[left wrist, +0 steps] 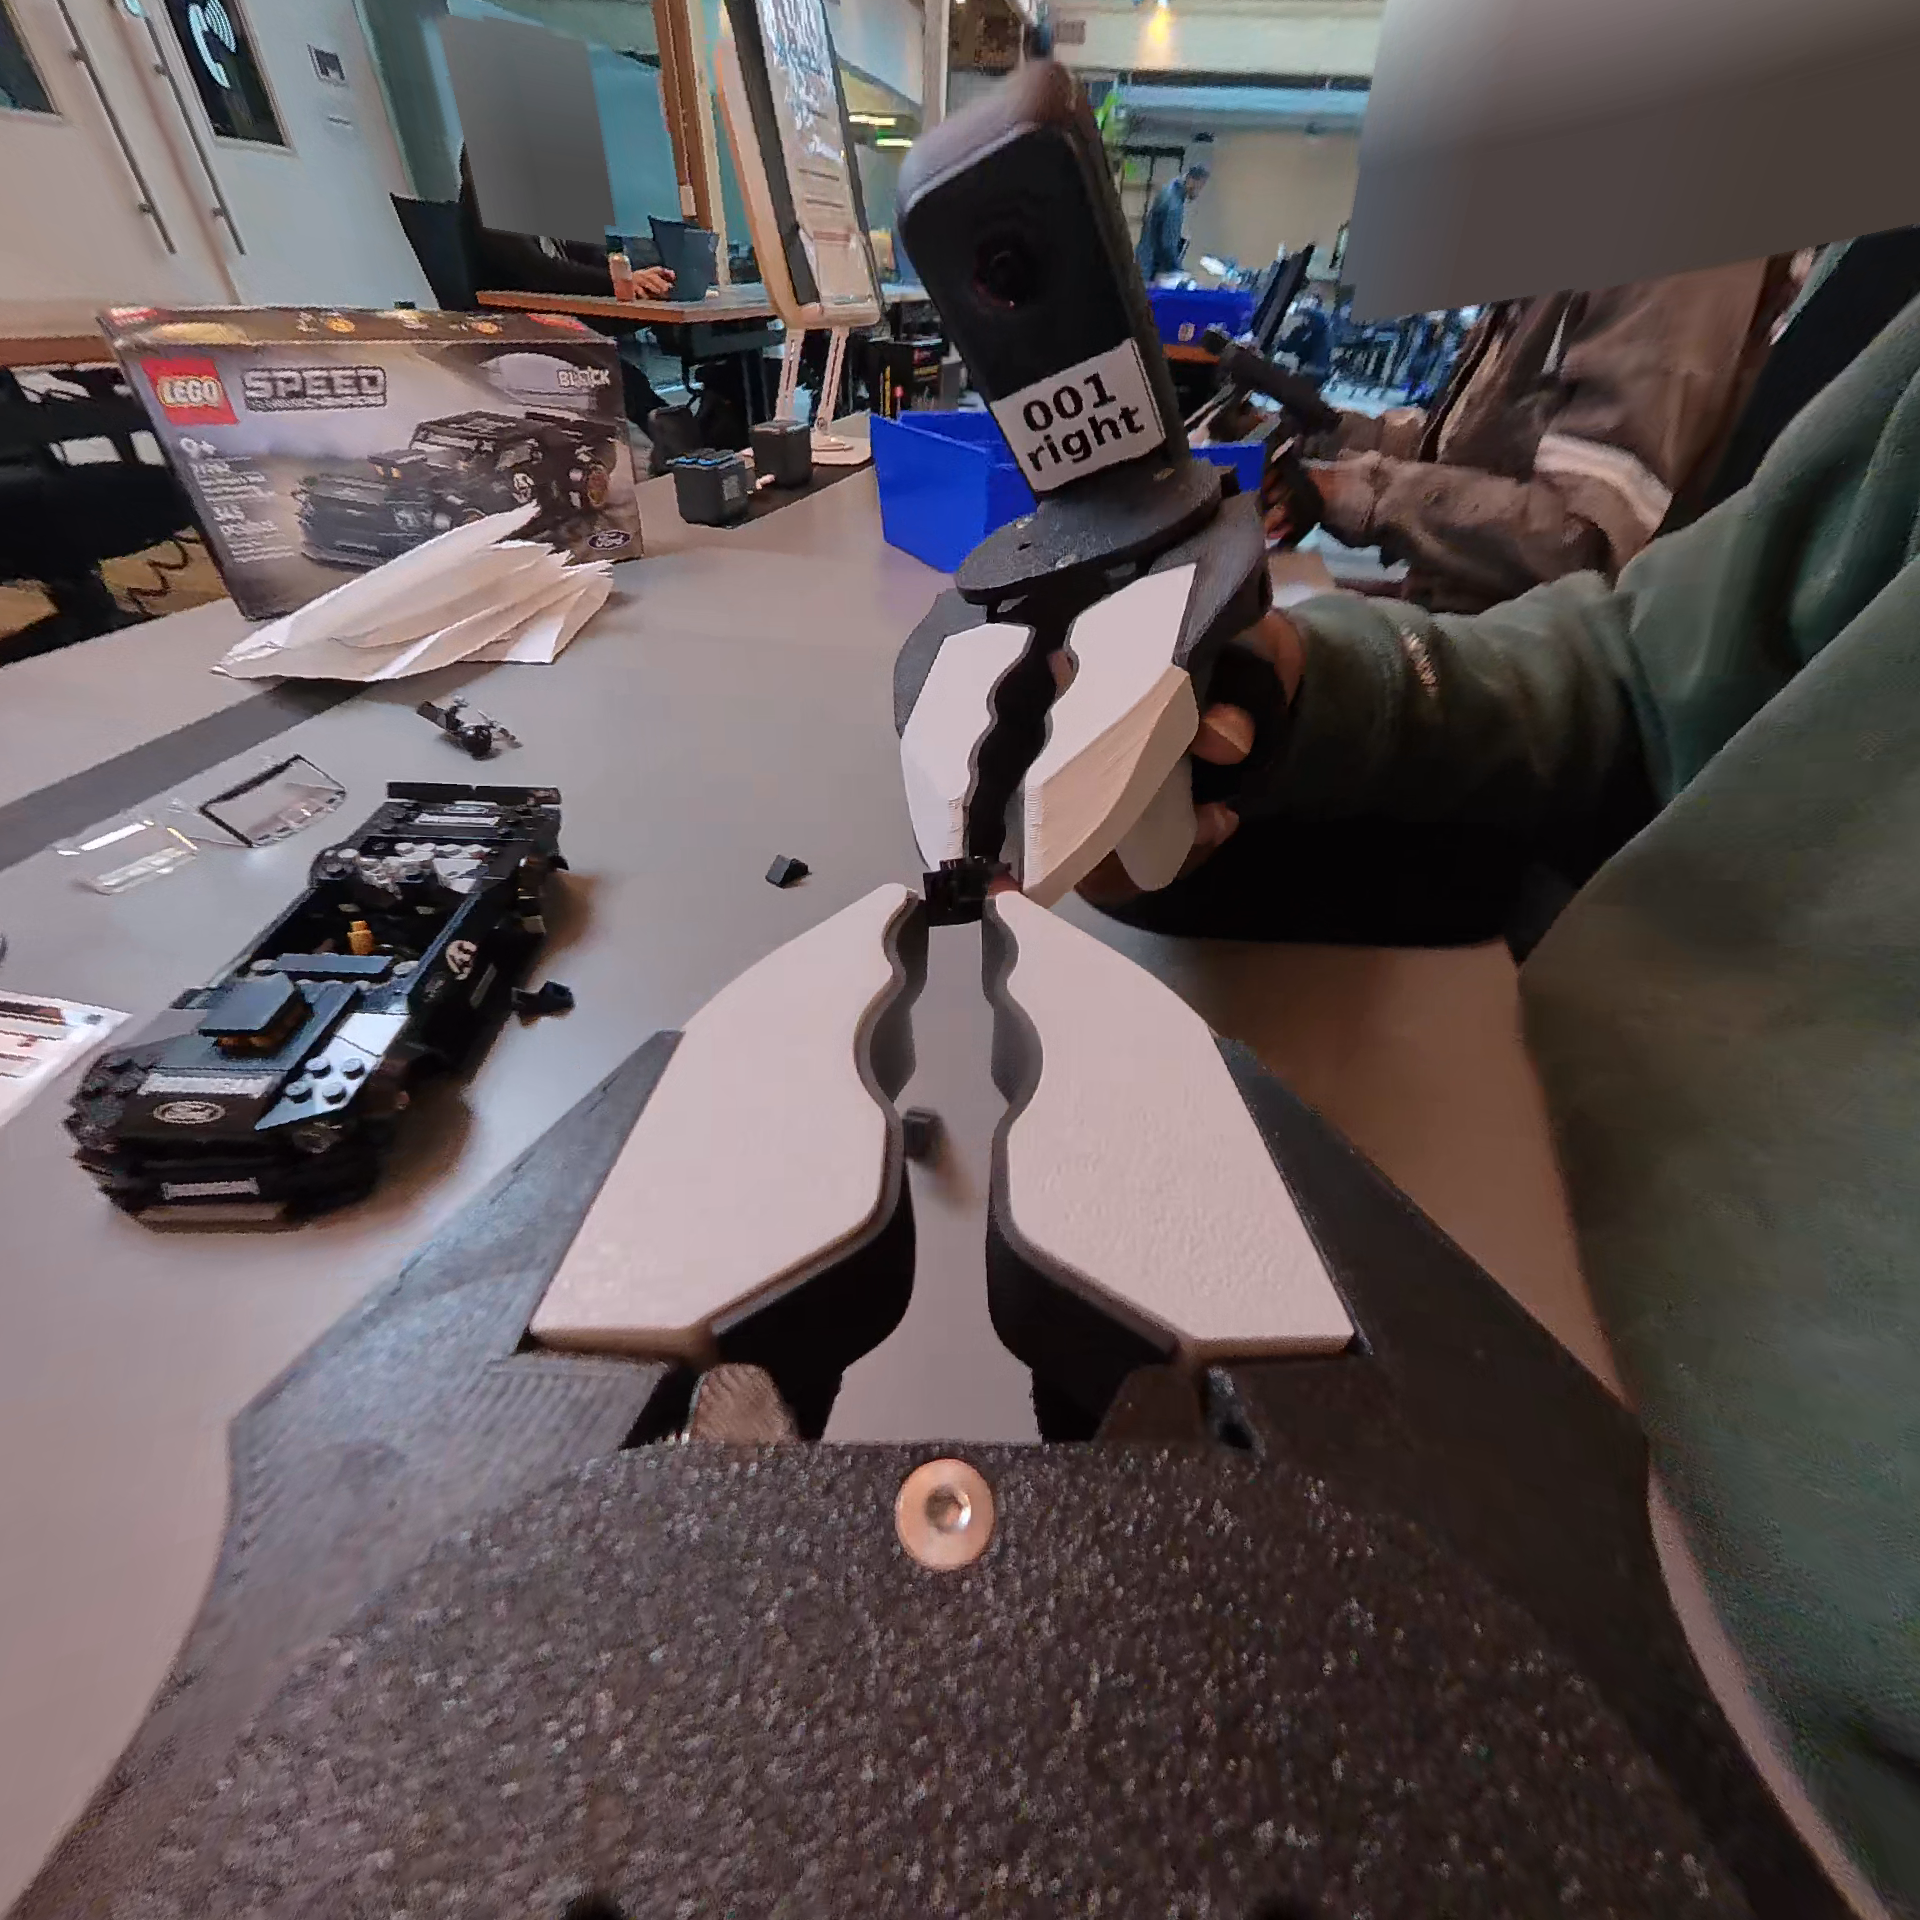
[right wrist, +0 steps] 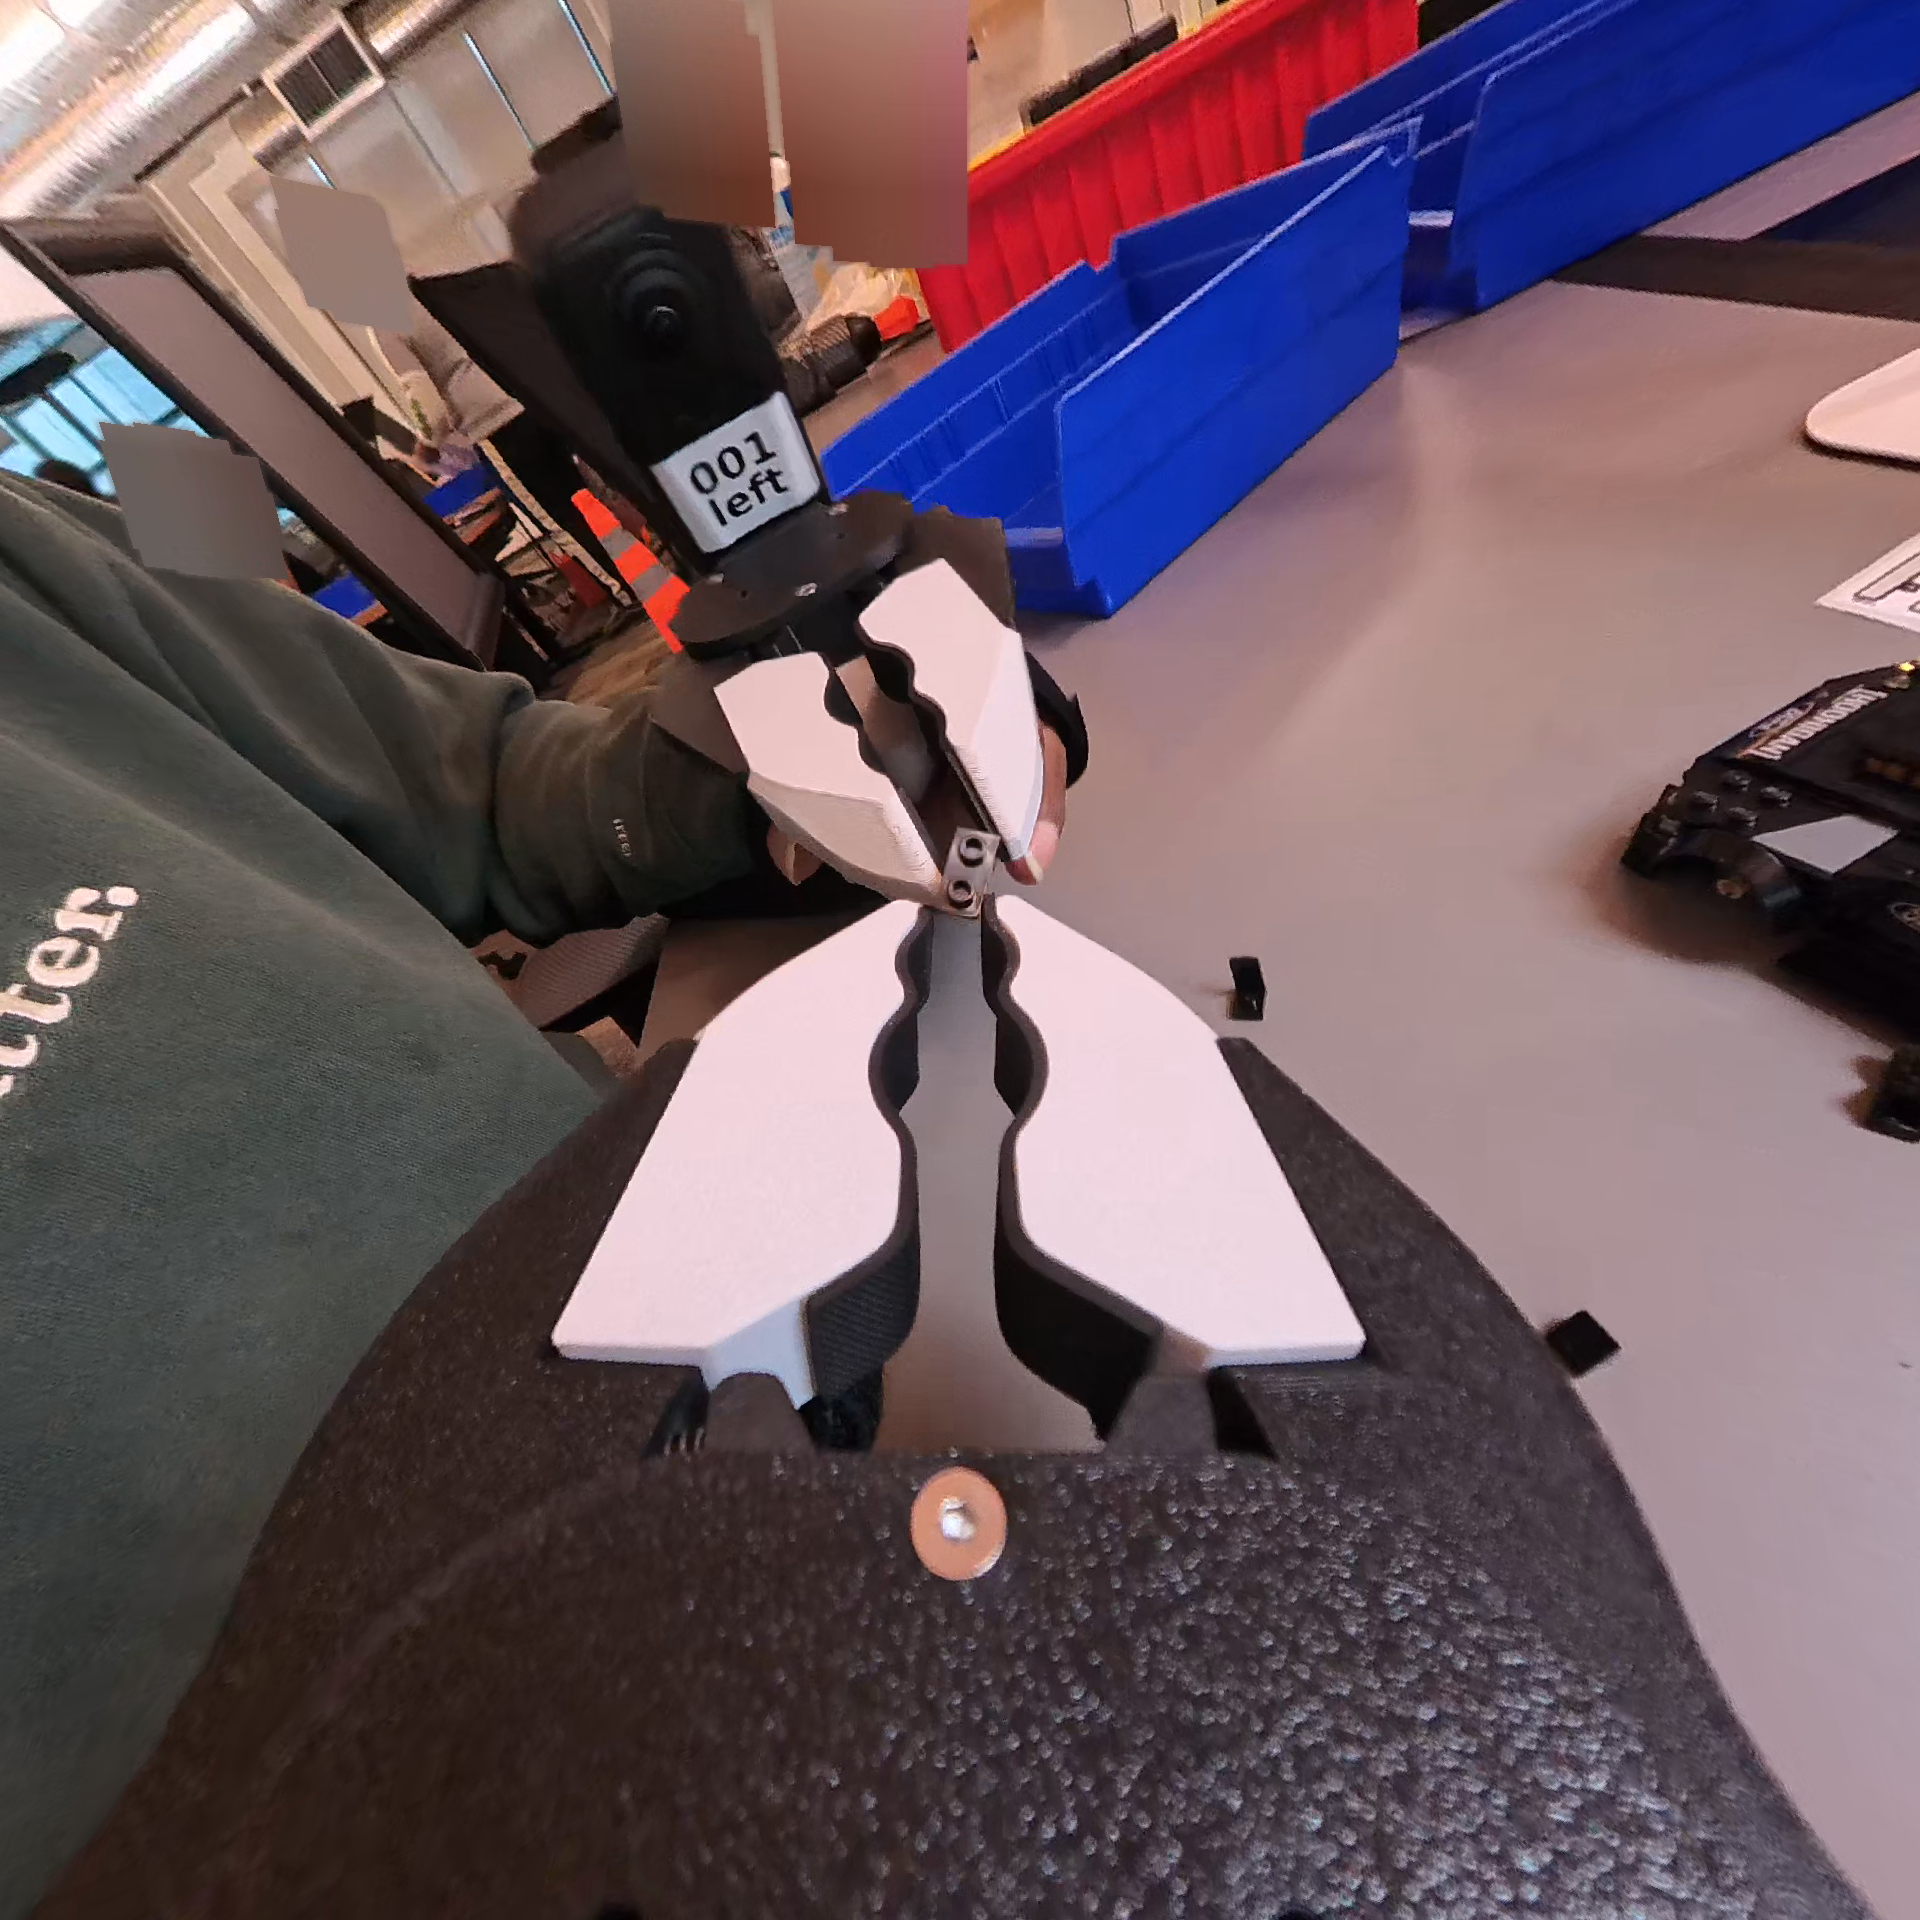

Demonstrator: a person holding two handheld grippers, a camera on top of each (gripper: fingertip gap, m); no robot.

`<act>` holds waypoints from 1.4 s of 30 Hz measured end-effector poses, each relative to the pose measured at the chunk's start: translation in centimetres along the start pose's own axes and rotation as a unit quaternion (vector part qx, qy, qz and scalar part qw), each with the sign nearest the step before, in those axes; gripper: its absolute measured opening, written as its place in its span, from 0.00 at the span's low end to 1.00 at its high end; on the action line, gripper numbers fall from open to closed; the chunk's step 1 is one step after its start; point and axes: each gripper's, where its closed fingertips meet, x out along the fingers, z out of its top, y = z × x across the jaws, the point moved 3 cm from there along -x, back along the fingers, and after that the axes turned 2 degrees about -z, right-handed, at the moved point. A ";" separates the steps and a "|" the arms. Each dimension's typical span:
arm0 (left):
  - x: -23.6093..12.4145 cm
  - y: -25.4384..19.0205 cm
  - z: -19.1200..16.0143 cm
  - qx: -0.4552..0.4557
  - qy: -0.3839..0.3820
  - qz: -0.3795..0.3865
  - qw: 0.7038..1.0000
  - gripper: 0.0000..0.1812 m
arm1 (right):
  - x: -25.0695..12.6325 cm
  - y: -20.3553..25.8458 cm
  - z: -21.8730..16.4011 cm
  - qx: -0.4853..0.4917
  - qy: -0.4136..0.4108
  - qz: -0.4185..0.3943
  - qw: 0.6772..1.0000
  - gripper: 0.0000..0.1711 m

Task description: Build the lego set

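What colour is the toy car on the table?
Black, with some white markings. The toy car shows best in the left wrist view.

Writing shows — on box (left wrist: 312, 436), camera labels (left wrist: 1081, 431), sweatshirt (right wrist: 73, 956).

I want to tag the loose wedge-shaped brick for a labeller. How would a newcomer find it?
Start at the part-built black car on the grey table. Look to its right, toward the two gripper tips meeting: the small black wedge brick lies alone there. Unlike the nearby loose pieces, it has a sloped top.
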 end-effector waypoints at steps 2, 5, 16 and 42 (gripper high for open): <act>-0.1 0.1 0.3 -0.029 -0.015 -0.011 0.999 0.06 | -0.1 0.2 0.3 -0.006 -0.012 0.004 1.000 0.05; -0.3 0.1 0.6 -0.074 -0.036 -0.036 0.996 0.06 | -0.4 0.5 0.8 -0.025 -0.030 0.008 0.999 0.05; -0.7 -0.9 1.4 -0.223 -0.082 -0.163 0.958 0.06 | -0.7 2.3 1.6 -0.139 -0.066 0.010 0.988 0.03; -0.8 -3.8 1.3 -0.412 -0.051 -0.367 0.833 0.06 | 0.2 5.6 1.5 -0.440 0.045 0.021 0.896 0.05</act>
